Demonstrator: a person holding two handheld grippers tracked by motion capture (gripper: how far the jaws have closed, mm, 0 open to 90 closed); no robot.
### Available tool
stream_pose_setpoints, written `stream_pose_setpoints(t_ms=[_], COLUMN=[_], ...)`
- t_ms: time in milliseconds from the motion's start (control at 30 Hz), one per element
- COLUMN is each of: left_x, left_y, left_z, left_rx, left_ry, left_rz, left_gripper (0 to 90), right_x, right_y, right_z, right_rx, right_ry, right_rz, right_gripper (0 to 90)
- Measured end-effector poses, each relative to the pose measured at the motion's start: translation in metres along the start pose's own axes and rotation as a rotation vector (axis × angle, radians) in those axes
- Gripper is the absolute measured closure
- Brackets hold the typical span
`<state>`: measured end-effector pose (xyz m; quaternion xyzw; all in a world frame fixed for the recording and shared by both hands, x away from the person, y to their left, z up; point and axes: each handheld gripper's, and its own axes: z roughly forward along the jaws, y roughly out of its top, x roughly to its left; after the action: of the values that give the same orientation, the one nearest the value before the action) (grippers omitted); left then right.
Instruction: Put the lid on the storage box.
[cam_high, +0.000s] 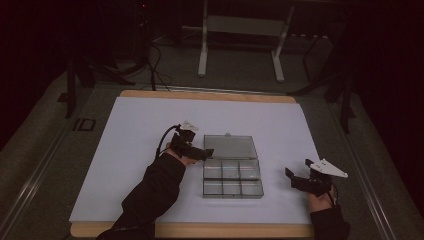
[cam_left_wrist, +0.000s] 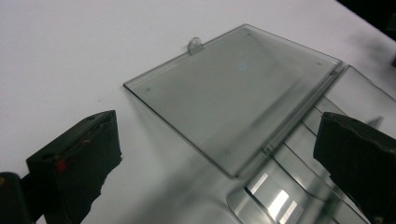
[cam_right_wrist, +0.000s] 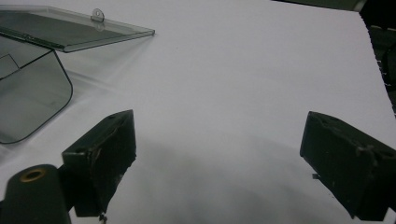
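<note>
Clear smoky plastic marks the compartment box (cam_high: 232, 179) that we work on in the high view; it sits mid-way across the white sheet (cam_high: 140, 125), its lid (cam_high: 230, 146) thrown back flat on the far side. Our left gripper (cam_high: 204, 153) rests just beside the lid's left corner, jaws spread, holding nothing. Our right gripper (cam_high: 296, 178) hovers apart from the box's right side, also spread and empty. We judge the lid is already open and the next move is either loading or closing; closing calls for getting a jaw under the lid's far edge.

From the left gripper view, the lid (cam_left_wrist: 238, 93) lies between our wide-apart jaws, its small latch tab (cam_left_wrist: 195, 45) on the far edge, the hinge line running toward the compartments (cam_left_wrist: 299, 158). Bare sheet lies to the left, good room for sliding in.

From the right gripper view, the box's rounded corner (cam_right_wrist: 28, 102) sits at the left, away from our open jaws. Plain sheet (cam_right_wrist: 243, 84) stretches ahead, with its edge at the far right.
</note>
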<state>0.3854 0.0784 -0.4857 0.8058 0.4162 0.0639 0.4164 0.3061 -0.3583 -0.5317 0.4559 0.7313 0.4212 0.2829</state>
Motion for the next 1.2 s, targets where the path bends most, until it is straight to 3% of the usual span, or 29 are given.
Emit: stream_pose_setpoints(t_ms=[100,333,467,567,767,933,1200], left_x=[0.001,0.011,0.011,0.012,0.014,0.018,0.020], left_y=[0.003,0.010,0.008,0.006,0.000,-0.006,-0.010], left_z=[0.005,0.022,0.028,0.032,0.039,0.040,0.043], left_rx=[0.010,0.053,0.072,0.078,0.084,0.078,0.082], left_ry=[0.009,-0.042,-0.039,-0.032,-0.048,-0.080,-0.120], left_rz=[-0.011,-0.121,-0.133,-0.142,-0.172,-0.214,-0.236], left_gripper=[2.1,5.2,7.2,15.6,21.4,24.1,27.9], right_x=[0.000,0.001,0.002,0.001,0.002,0.002,0.002], right_y=[0.000,0.000,0.000,0.000,0.000,0.000,0.000], right_z=[0.000,0.000,0.001,0.000,0.000,0.000,0.001], right_rx=[-0.001,0.002,0.002,0.000,0.001,0.003,0.004], right_ry=[0.000,-0.002,-0.003,-0.003,-0.006,-0.007,-0.010], right_rz=[-0.003,-0.011,-0.014,-0.012,-0.015,-0.015,-0.017], right_gripper=[10.3,10.3,10.4,10.4,10.4,10.4,10.3])
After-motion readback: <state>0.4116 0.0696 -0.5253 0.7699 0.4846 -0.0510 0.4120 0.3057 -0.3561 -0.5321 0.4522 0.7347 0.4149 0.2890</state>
